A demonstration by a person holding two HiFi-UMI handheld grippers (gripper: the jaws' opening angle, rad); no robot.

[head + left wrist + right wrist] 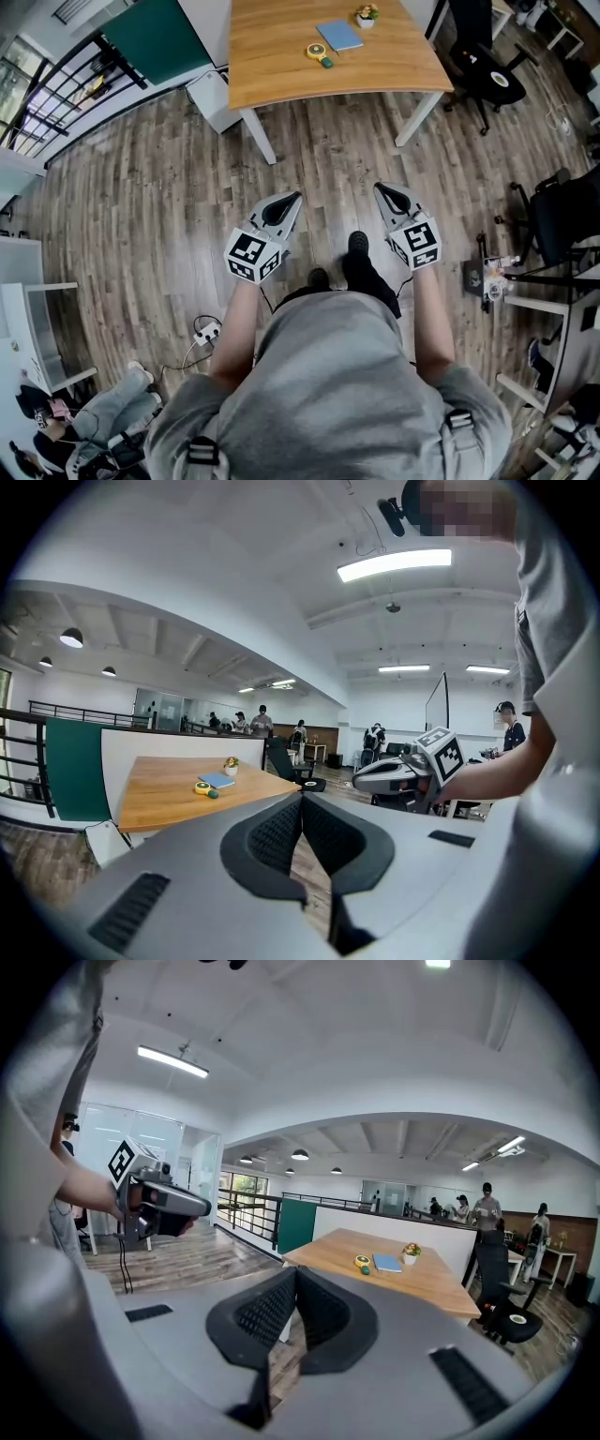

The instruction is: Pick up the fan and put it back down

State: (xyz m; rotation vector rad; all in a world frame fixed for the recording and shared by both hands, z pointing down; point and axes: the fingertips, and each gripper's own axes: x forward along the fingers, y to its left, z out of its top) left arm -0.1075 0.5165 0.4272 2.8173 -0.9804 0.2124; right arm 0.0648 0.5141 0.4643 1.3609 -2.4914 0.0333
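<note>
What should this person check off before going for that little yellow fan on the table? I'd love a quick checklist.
1. Fan in sight: ok. The yellow fan lies on the wooden table.
2. Fan within reach: not ok. Both claws hang over the floor, short of the table.
3. Left claw ready to grab: not ok. Its jaws are together and empty, so it must open first.
4. Right claw ready to grab: not ok. It is also shut and empty.
5. Room around the fan: cannot tell. The blue notebook lies very close beside it.
</note>
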